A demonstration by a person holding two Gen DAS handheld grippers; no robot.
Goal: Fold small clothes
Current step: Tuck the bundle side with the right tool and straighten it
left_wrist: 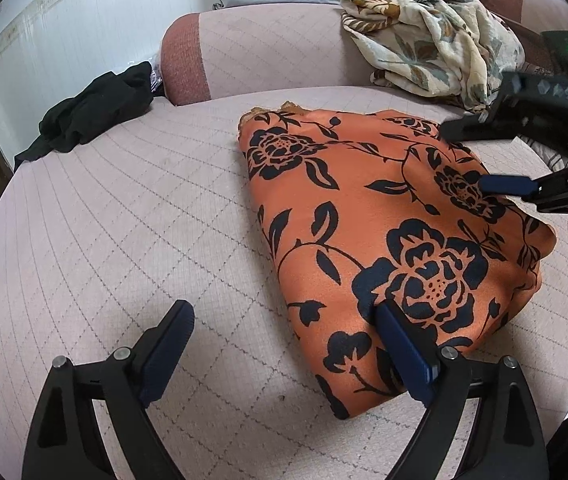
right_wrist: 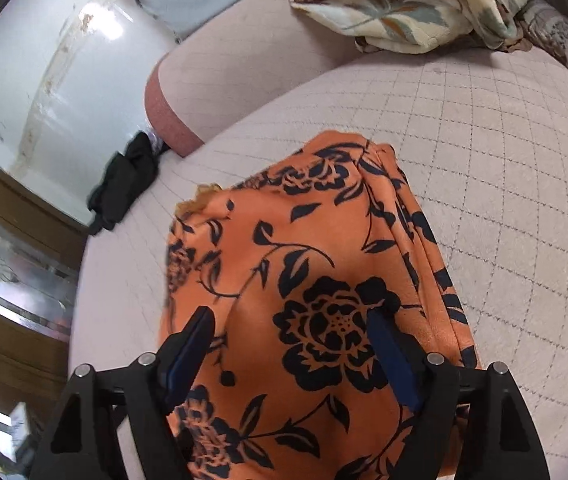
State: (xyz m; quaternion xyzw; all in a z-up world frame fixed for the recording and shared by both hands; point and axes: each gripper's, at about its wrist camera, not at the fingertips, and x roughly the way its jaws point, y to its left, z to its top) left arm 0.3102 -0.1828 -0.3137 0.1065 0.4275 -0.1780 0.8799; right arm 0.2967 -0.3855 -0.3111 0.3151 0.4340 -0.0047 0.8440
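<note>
An orange garment with a black flower print [left_wrist: 384,216] lies folded on the pink quilted bed [left_wrist: 132,208]. My left gripper [left_wrist: 284,312] is open and empty. Its right finger rests at the garment's near left edge and its left finger is over bare bed. My right gripper [left_wrist: 464,156] is open above the garment's far right part. In the right wrist view the garment [right_wrist: 304,272] fills the middle, and the right gripper [right_wrist: 290,318] hovers open just over it, holding nothing.
A black cloth [left_wrist: 92,116] lies at the bed's far left. A crumpled cream floral blanket [left_wrist: 432,40] lies on the bolster [left_wrist: 252,56] at the back right. A wall and a wooden frame [right_wrist: 16,208] stand to the left.
</note>
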